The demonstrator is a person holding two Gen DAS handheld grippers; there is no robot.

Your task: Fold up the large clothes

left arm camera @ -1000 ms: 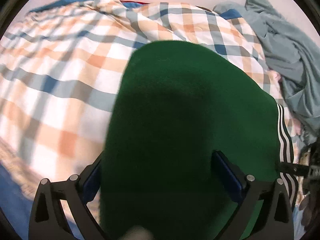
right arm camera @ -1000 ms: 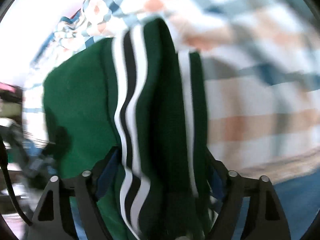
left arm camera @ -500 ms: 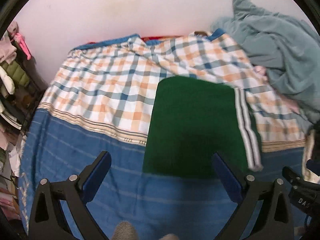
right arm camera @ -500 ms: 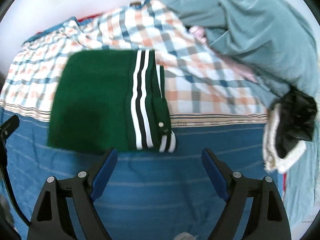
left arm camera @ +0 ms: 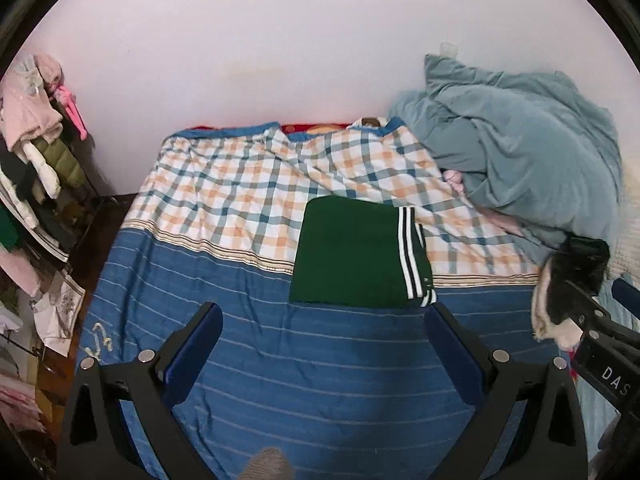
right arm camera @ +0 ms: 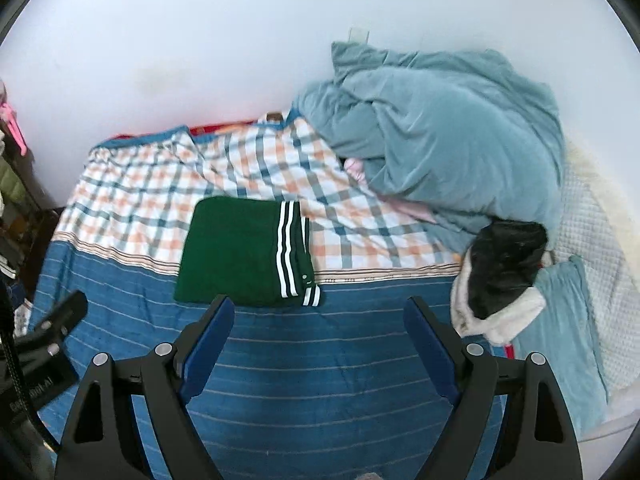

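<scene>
- Soft, even indoor light is filling both views, washing the wall (left arm camera: 280,40) pale.
- Fisheye distortion is bending the bed (right arm camera: 320,360) edges; black vignette is ringing the corners.
- Focus is holding sharp, without motion blur.

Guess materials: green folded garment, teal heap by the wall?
Green garment: likely a matte knit or fleece, since it shows no sheen and has woven-looking white stripes on its right edge. Teal heap: probably plush velvety fleece, given its soft sheen and thick rounded folds. Neither weave is resolvable.
</scene>
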